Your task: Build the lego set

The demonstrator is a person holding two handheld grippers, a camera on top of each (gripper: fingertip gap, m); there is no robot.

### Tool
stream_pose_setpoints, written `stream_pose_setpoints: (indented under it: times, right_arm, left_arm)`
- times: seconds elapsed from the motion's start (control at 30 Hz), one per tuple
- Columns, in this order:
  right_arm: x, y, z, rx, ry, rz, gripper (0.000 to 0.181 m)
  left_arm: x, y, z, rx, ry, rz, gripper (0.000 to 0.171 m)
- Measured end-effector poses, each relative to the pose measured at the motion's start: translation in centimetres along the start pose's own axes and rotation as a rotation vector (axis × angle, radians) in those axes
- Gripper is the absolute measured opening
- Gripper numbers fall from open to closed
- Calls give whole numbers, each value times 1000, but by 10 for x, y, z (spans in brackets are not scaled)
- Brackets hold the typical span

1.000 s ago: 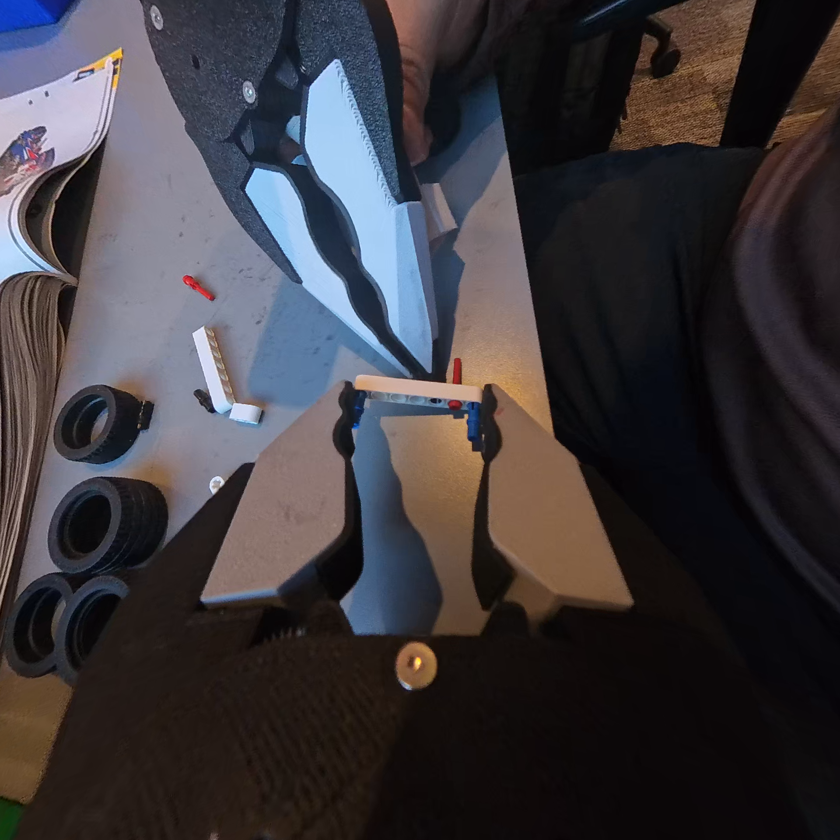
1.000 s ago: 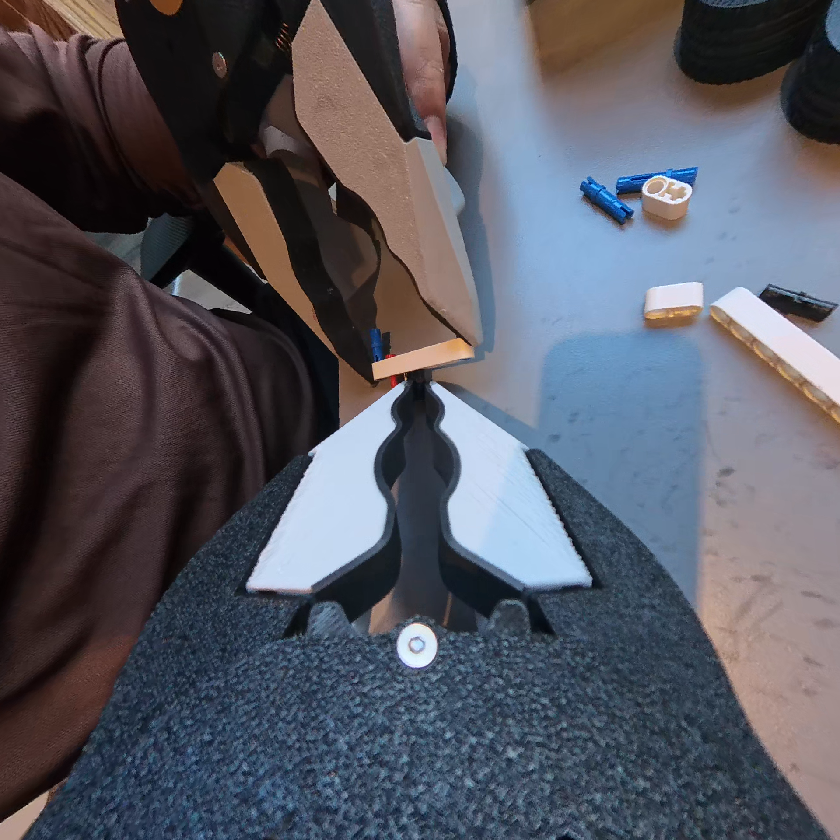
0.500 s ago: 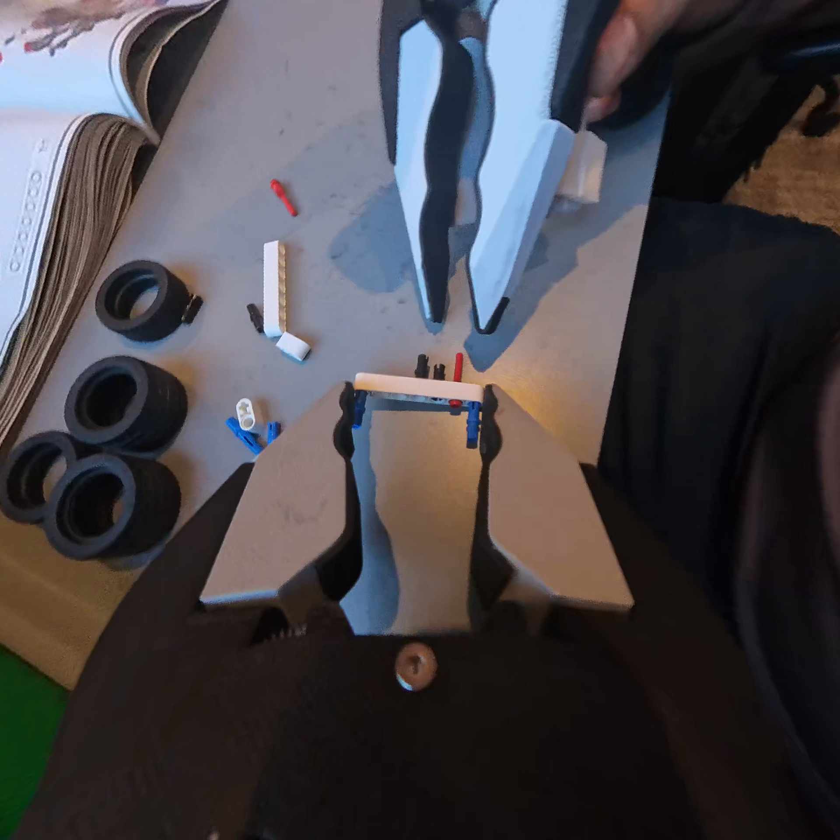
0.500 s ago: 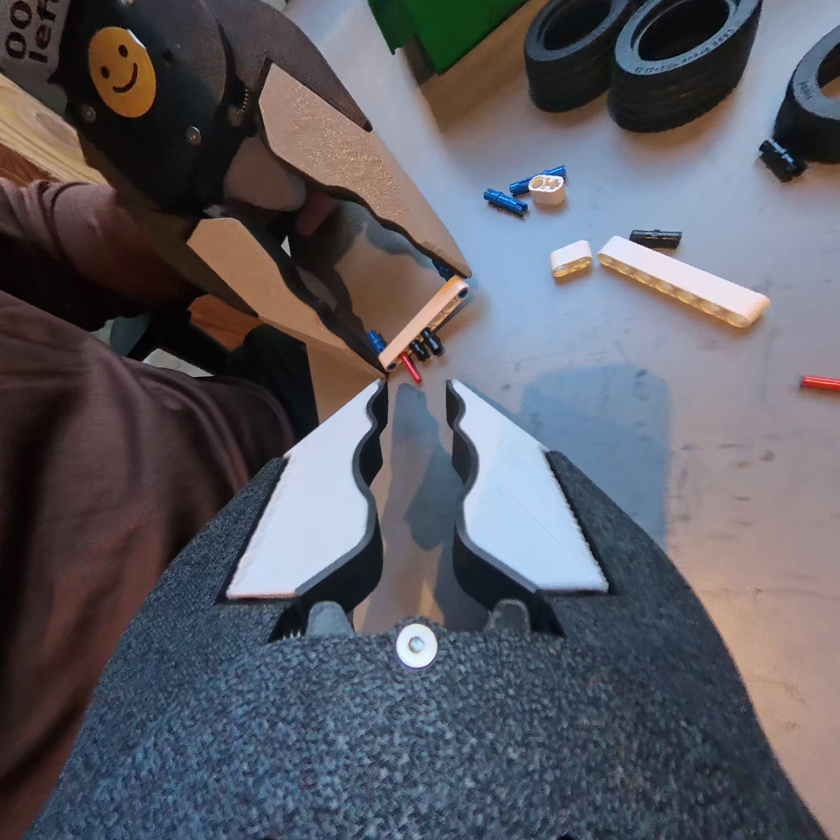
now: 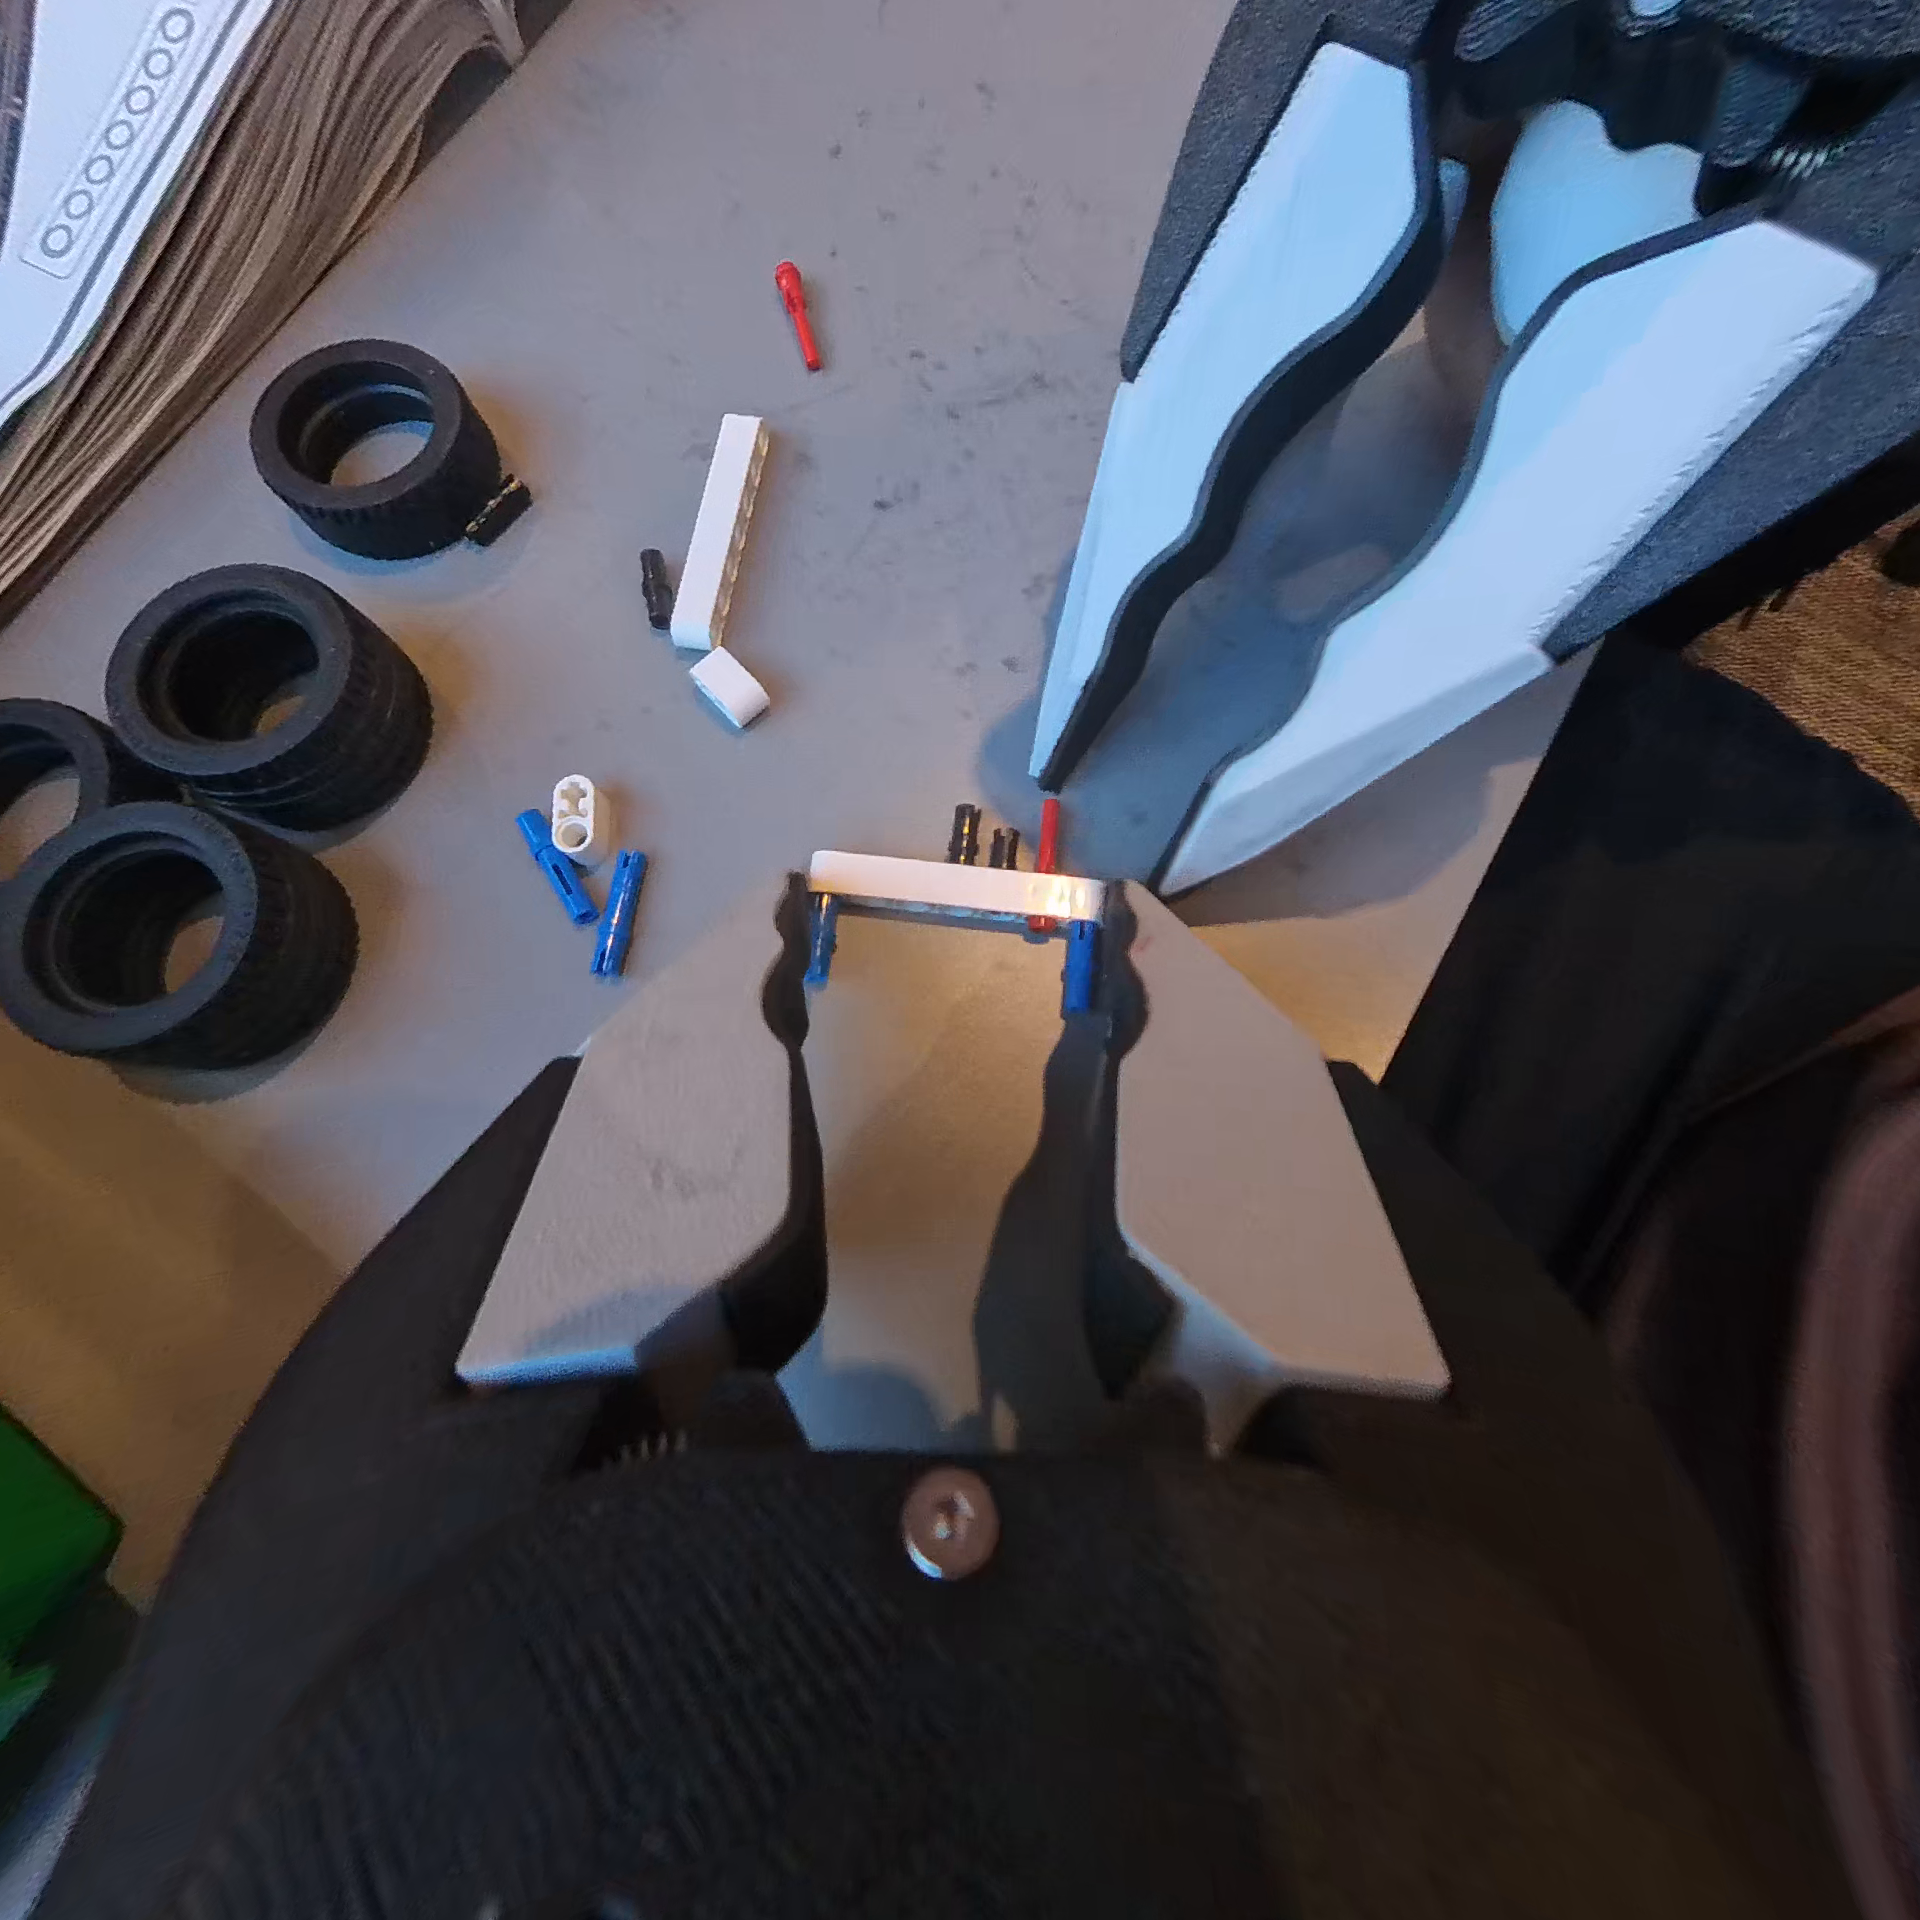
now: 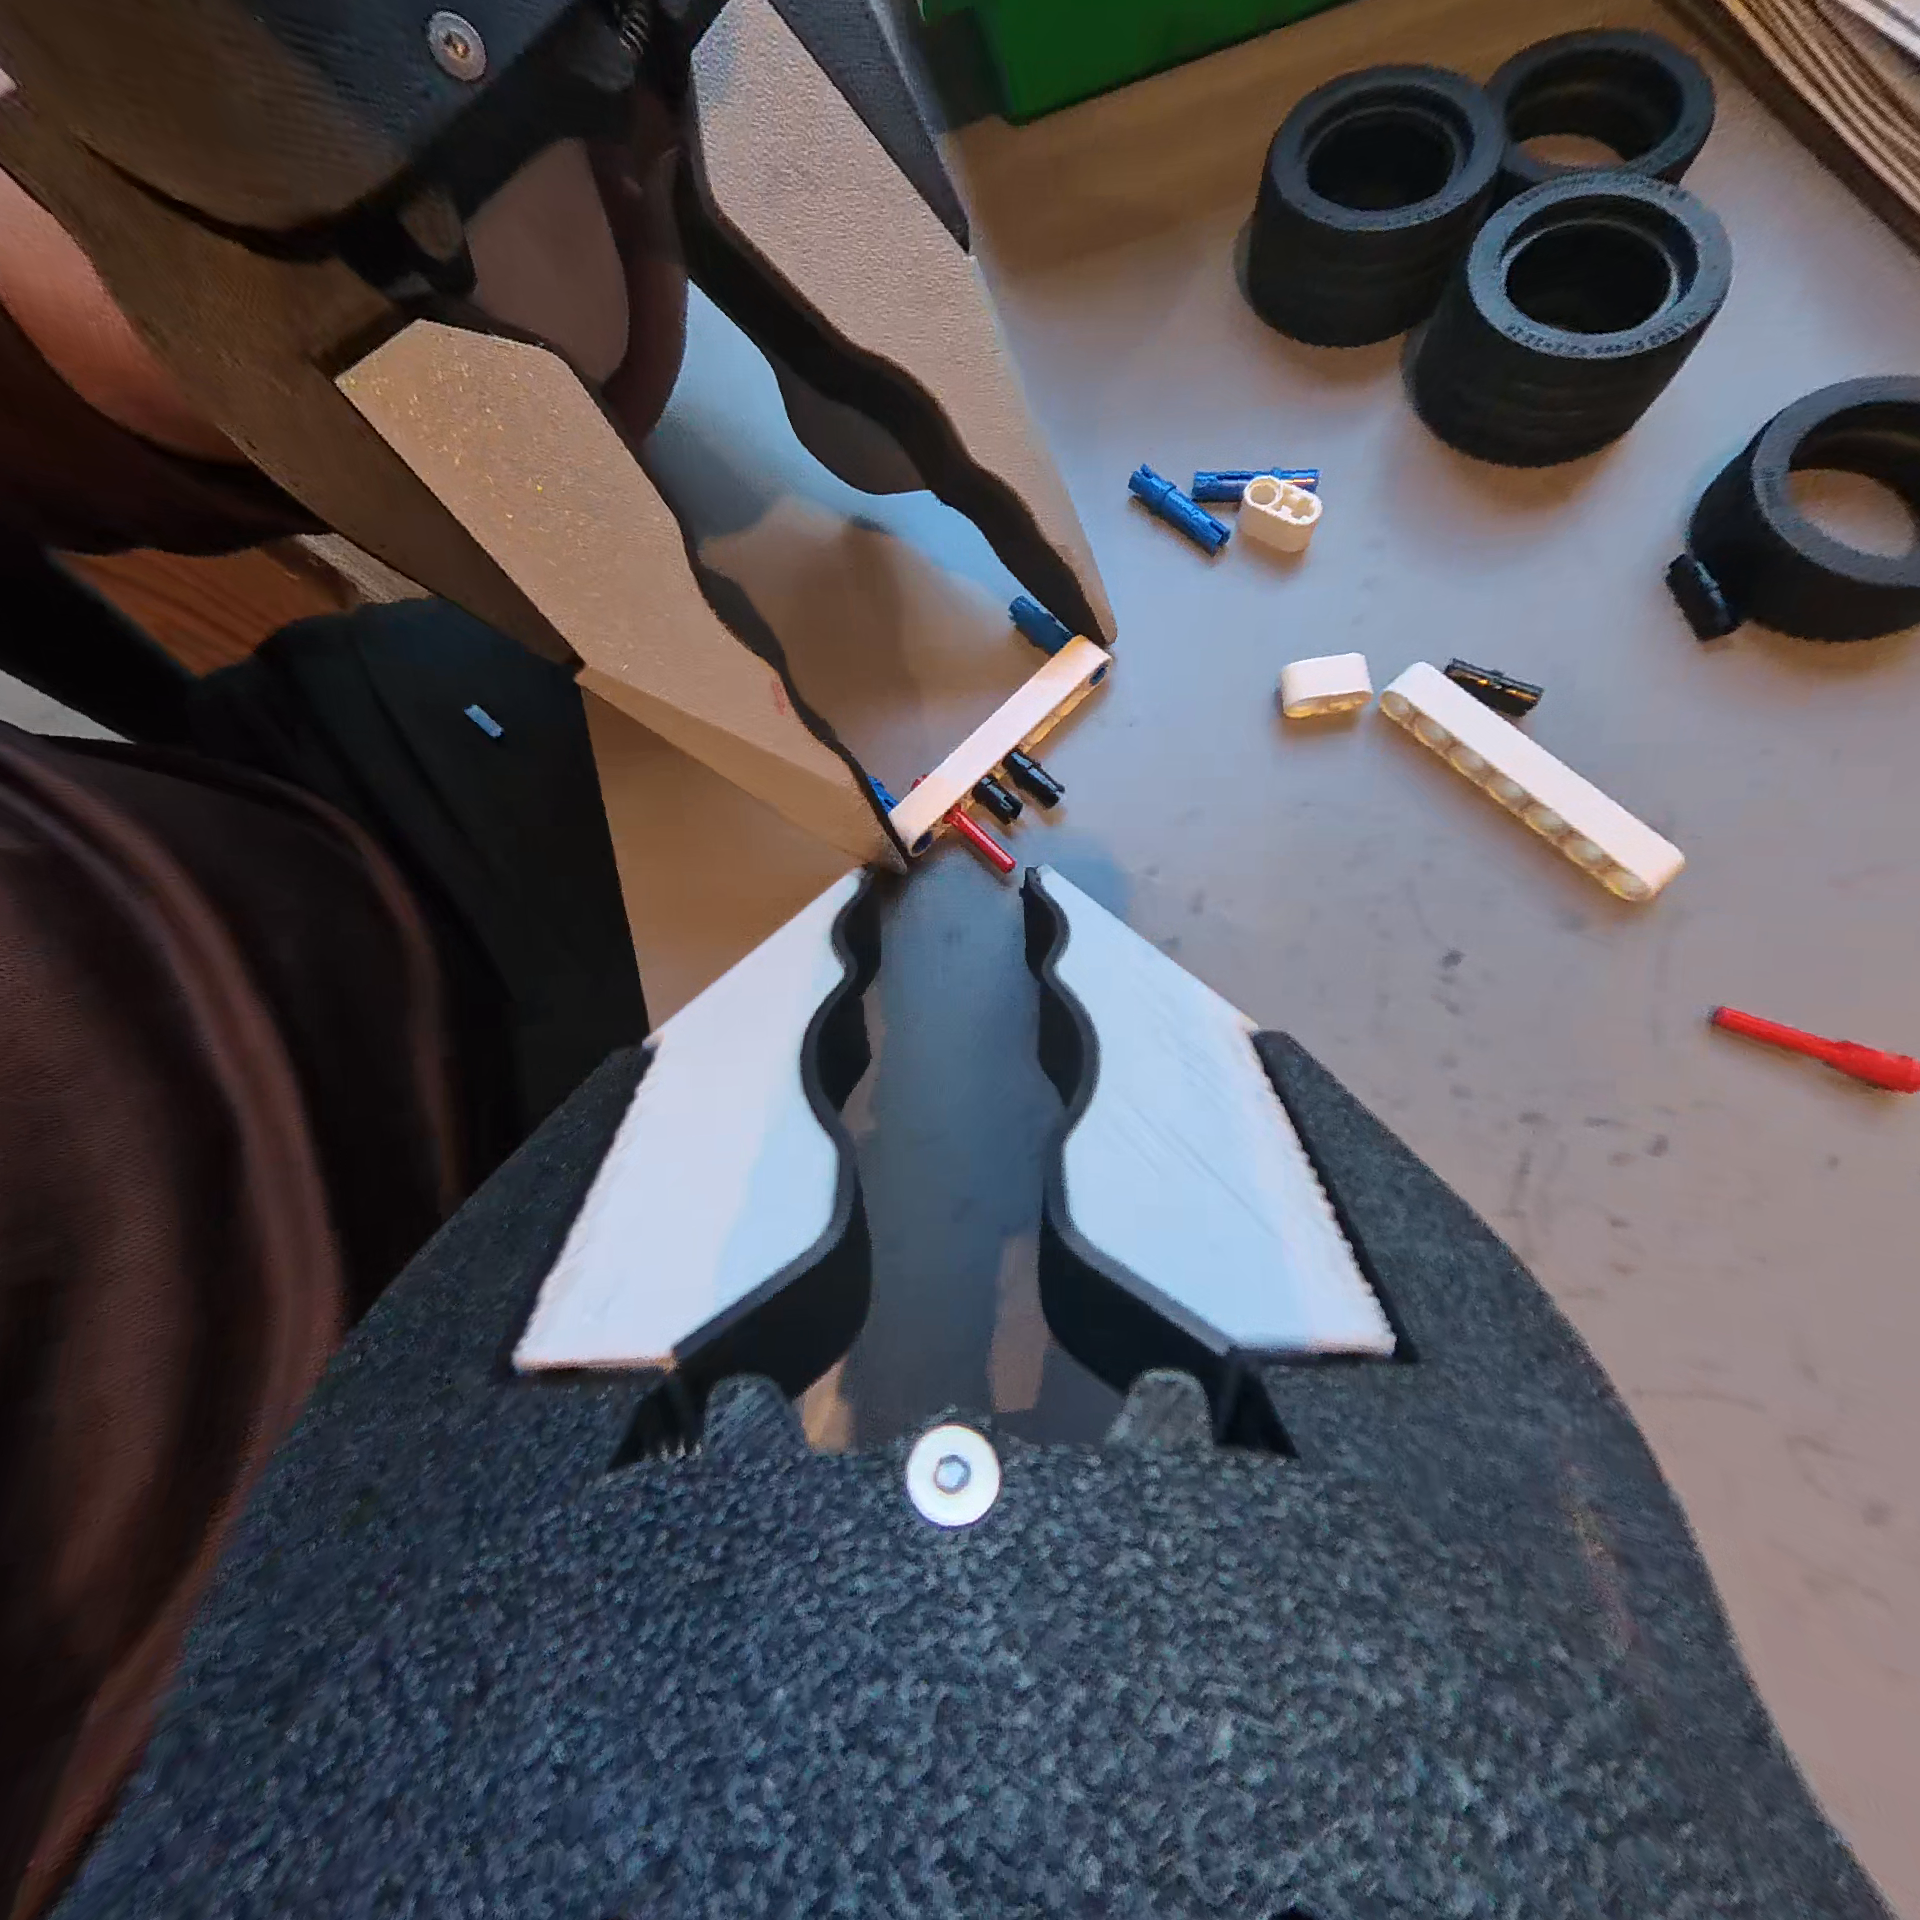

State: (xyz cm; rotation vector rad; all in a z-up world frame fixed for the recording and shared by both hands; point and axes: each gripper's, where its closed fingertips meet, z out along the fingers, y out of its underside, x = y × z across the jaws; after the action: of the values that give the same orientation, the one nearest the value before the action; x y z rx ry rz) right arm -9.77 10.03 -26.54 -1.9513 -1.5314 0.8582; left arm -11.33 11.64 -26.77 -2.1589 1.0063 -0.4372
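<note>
Left hand-held gripper (image 5: 954,914) clamped the white beam (image 5: 956,881) by its ends, long axis crosswise between the fingertips; right hand-held gripper (image 6: 948,878), jaws apart and empty, sat just beyond, nearest the beam's red pin (image 6: 982,840).

Four black tyres (image 5: 358,462), three long white beams (image 5: 722,530), two loose blue pins (image 5: 618,912), one booklet (image 5: 156,156).

Both wrist cams close, angled down, facing opp; share white beam (image 5: 956,889) (image 6: 997,743)
</note>
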Motion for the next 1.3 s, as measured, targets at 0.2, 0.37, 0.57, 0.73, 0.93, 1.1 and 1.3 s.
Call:
stream_pose_setpoints:
  times: [0.2, 0.37, 0.57, 0.73, 0.93, 1.1, 1.3]
  right_arm:
    - [5, 0, -1, 4, 15, 13, 26]
    - [15, 0, -4, 10, 53, 37, 24]
    - [11, -3, -7, 34, 41, 2, 32]
    - [7, -2, -2, 10, 67, -65, 40]
    - [4, -4, 1, 7, 104, -125, 40]
    - [1, -9, 3, 25, 95, -122, 40]
    - [11, -7, 0, 8, 131, -137, 40]
  left_arm:
    - [0, 0, -1, 1, -1, -18, 55]
    - [4, 1, -5, 19, 48, -83, 64]
    - [1, 6, -14, 34, 46, -135, 63]
    - [-5, 11, -20, 40, 37, -159, 63]
    - [-3, 19, -26, 24, 31, -117, 54]
    - [-2, 20, -26, 27, 36, -94, 50]
    - [15, 21, -28, 0, 102, -40, 49]
